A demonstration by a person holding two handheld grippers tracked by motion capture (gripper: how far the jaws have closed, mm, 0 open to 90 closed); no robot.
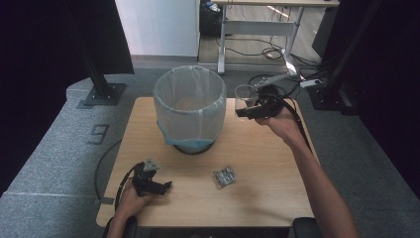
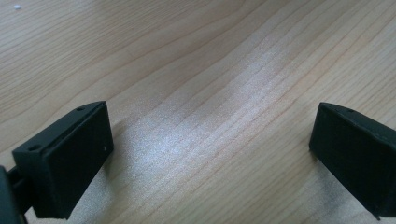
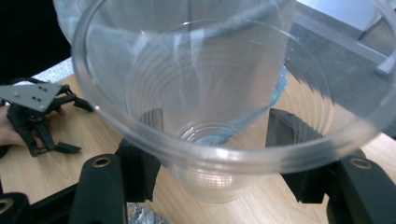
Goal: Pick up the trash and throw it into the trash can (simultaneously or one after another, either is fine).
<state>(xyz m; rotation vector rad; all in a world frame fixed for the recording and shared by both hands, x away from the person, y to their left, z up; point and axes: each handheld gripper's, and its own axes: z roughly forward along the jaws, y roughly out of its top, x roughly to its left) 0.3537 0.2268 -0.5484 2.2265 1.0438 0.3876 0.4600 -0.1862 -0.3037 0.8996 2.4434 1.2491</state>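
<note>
A clear plastic cup (image 1: 244,98) hangs upright above the table's far right part, just right of a waste bin (image 1: 189,106) lined with a white bag. My right gripper (image 1: 246,112) is shut on the cup's lower wall. In the right gripper view the cup (image 3: 210,84) sits between the two black jaws of my right gripper (image 3: 210,156), its mouth facing the camera. My left gripper (image 1: 166,187) rests low on the table near the front left. Its jaws stand wide apart in the left gripper view, where my left gripper (image 2: 210,154) has bare wood between them.
A small crumpled silvery wrapper (image 1: 224,176) lies on the wooden table (image 1: 267,163) in front of the bin. Grey carpet surrounds the table, with black stands and cables at the back. The left gripper (image 3: 37,116) also appears far off in the right gripper view.
</note>
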